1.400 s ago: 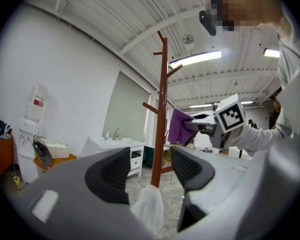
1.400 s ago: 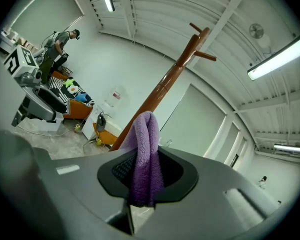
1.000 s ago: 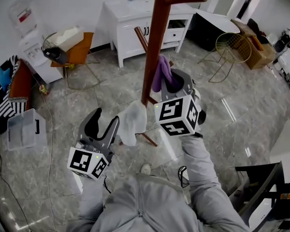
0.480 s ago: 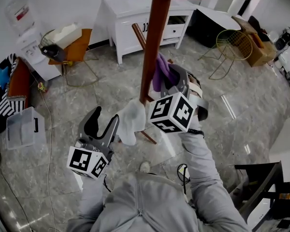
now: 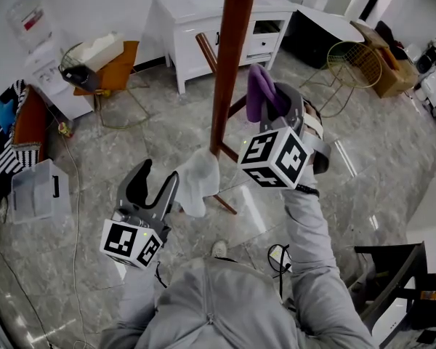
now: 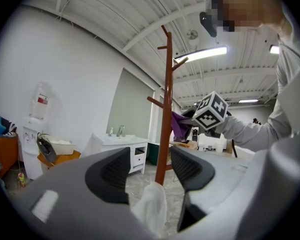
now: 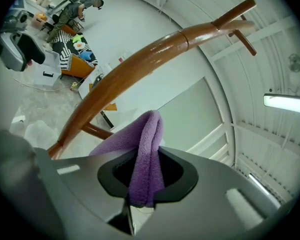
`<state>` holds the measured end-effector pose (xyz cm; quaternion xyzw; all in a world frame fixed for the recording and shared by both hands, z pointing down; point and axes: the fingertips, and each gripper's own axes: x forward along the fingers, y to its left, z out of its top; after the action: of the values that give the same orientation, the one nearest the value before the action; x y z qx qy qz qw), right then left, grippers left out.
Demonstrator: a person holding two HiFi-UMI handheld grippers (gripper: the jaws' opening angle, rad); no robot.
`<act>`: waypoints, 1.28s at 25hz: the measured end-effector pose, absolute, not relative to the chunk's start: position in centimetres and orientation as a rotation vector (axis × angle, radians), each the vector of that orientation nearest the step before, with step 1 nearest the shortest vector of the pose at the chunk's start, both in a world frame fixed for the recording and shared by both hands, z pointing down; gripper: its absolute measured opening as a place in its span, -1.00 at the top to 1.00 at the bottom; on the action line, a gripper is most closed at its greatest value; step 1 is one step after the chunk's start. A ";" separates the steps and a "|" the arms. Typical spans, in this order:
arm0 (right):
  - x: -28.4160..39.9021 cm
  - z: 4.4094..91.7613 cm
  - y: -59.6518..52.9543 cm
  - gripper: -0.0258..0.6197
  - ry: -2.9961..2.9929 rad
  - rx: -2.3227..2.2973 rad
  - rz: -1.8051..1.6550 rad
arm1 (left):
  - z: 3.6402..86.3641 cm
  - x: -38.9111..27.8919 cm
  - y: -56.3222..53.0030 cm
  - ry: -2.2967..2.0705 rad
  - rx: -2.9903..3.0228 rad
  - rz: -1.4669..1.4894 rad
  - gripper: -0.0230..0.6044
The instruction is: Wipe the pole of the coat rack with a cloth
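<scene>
The coat rack's brown wooden pole (image 5: 229, 71) rises from the marble floor in front of me. It also shows in the left gripper view (image 6: 168, 109) and the right gripper view (image 7: 130, 66). My right gripper (image 5: 270, 97) is shut on a folded purple cloth (image 5: 257, 93), held close against the pole's right side at mid height. I cannot tell whether the cloth touches the pole. The cloth (image 7: 145, 154) stands up between the right gripper's (image 7: 147, 171) jaws. My left gripper (image 5: 158, 177) hangs lower left, open. A white cloth-like thing (image 5: 200, 180) shows beside its jaws near the rack's foot.
A white sink cabinet (image 5: 218, 13) stands behind the rack. A gold wire chair (image 5: 352, 67) is at the right. An orange stool (image 5: 120, 71) and a water dispenser (image 5: 40, 42) are at the left. A clear plastic box (image 5: 36, 191) sits on the floor. A dark chair (image 5: 392, 282) is at lower right.
My right gripper has risen along the pole with the purple cloth and shifted slightly right. The left gripper and the white thing have stayed put.
</scene>
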<state>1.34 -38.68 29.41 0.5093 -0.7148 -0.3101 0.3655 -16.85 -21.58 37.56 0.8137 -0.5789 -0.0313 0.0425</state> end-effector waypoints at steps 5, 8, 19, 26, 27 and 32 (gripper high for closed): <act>2.8 28.9 -39.5 0.74 -1.813 1.338 -0.798 | 37.4 -16.3 -21.5 -1.762 2.492 -0.098 0.05; 3.4 28.7 -39.5 0.74 -1.801 1.355 -0.803 | 37.5 -16.1 -21.5 -1.754 2.510 -0.078 0.05; 7.1 28.5 -38.1 0.74 -1.807 1.424 -0.792 | 36.8 -14.7 -22.0 -1.740 2.515 -0.076 0.05; 8.7 30.4 -35.4 0.74 -1.870 1.402 -0.795 | 36.5 -14.0 -23.3 -1.767 2.523 -0.053 0.05; 8.7 30.7 -35.0 0.74 -1.887 1.389 -0.805 | 36.6 -13.8 -23.4 -1.768 2.521 -0.054 0.05; 6.0 31.9 -32.5 0.74 -1.996 1.254 -0.909 | 36.7 -12.9 -23.8 -1.773 2.515 -0.038 0.05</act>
<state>6.00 -32.48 31.89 0.4729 -0.7531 -0.3427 0.3028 -12.87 -23.77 36.70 0.8168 -0.5760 -0.0123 0.0322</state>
